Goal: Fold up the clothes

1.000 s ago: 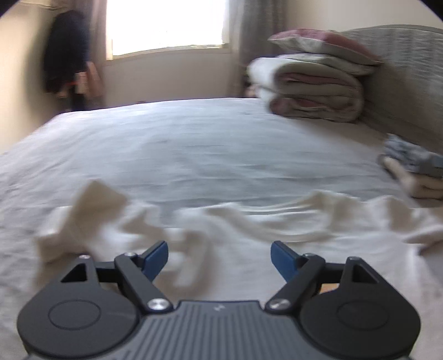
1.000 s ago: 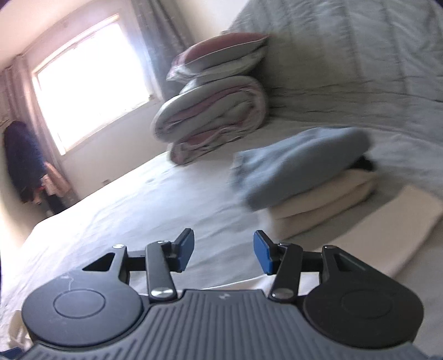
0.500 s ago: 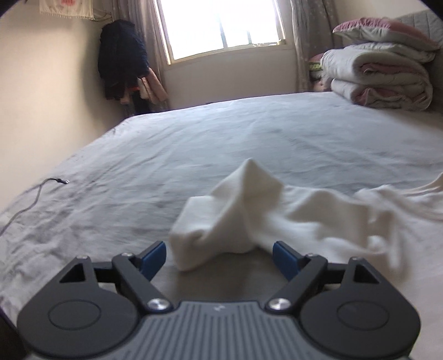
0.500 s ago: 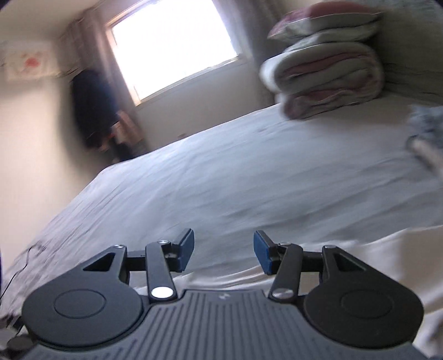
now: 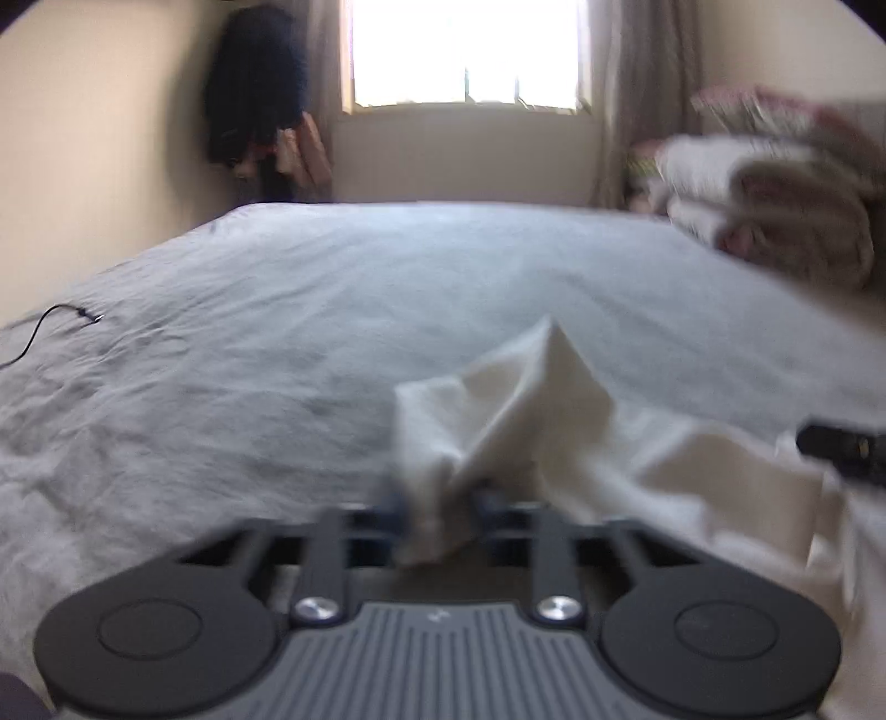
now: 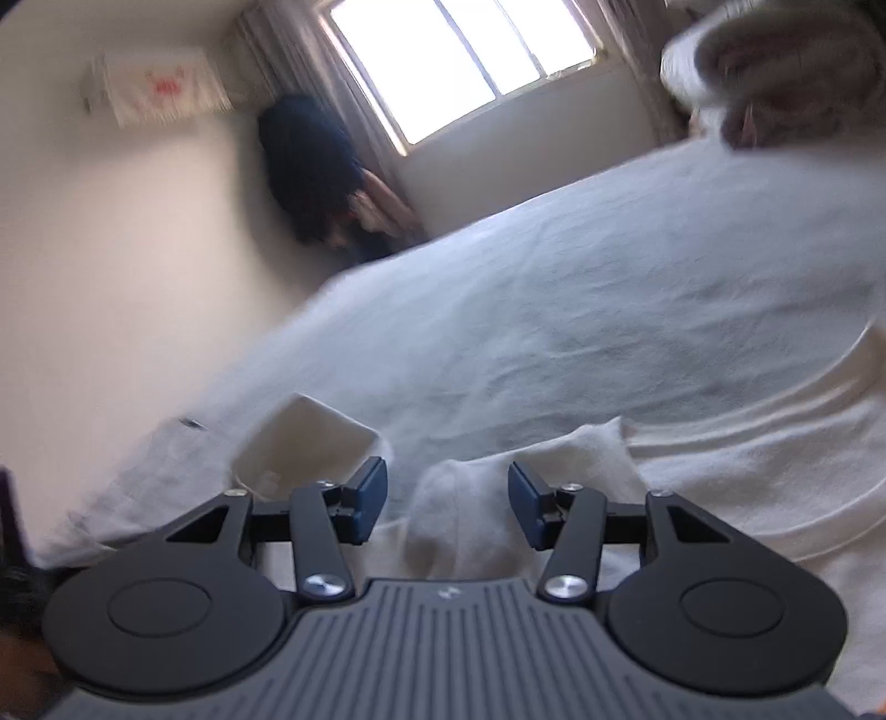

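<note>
Daylight poured through the window (image 5: 468,52) at the far side of the bed (image 5: 387,288), whose pale grey sheet was creased all over; folded quilts (image 5: 775,205) were stacked at its far right, and a dark coat (image 5: 252,83) hung in the left corner; a thin black cable (image 5: 50,324) lay on the left edge. A cream garment (image 5: 554,410) sprawled across the near part of the bed, rumpled. The left gripper (image 5: 440,507) had its jaws closing, nearly together, pinching a peaked fold of that garment between them; the right gripper (image 6: 447,495) stood about half open and was opening, a raised ridge of the same cloth (image 6: 747,476) lying between its blue pads (image 6: 372,487) without either pressing on it.
</note>
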